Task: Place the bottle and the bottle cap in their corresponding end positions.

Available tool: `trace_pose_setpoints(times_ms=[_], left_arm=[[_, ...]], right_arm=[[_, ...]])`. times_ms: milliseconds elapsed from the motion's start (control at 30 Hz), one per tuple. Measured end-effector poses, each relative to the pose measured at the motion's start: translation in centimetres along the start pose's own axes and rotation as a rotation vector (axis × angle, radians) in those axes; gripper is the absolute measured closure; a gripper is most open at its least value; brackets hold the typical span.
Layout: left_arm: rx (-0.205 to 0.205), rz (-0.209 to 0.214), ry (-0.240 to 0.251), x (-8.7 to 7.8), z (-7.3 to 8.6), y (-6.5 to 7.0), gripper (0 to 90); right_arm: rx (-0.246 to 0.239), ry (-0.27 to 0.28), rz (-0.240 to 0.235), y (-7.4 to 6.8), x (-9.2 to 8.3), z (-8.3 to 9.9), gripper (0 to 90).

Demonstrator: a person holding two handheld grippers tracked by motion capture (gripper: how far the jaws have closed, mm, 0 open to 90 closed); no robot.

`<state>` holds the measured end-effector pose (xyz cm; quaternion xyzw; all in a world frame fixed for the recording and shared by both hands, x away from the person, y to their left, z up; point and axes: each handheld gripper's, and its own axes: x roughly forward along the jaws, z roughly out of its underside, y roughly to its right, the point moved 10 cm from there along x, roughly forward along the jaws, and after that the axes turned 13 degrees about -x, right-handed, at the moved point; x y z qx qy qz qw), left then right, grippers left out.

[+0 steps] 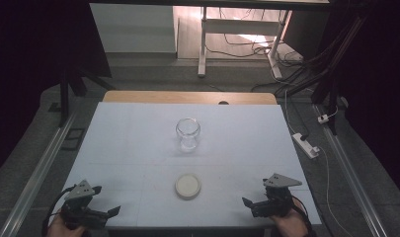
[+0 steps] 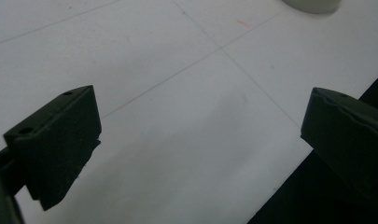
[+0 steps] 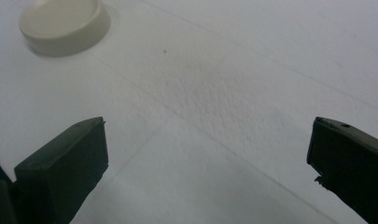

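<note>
**Both grippers parked, jar and lid untouched**

I find the glass jar upright at counter centre, mouth open, its cream lid lying flat toward 6 o'clock, well apart, presumably laid out for capping. My left gripper waits at 7 o'clock, right gripper at 5 o'clock. Both sets of fingers stand wide, holding and touching nothing.
</note>
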<state>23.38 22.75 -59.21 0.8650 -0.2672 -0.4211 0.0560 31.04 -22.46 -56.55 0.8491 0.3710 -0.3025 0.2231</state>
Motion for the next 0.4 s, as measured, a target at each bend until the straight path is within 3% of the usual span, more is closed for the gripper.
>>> trace_pose_setpoints(times_ms=[233, 400], left_arm=[[-0.025, -0.029, -0.015, -0.4, 0.7, -0.5, 0.0], [-0.036, -0.025, -0.020, -0.4, 0.7, -0.5, 0.0]], right_arm=[[0.026, -0.034, 0.016, 0.0, -0.8, 1.2, 0.0], [0.056, -0.028, 0.014, 0.2, -1.1, 1.4, 0.0]])
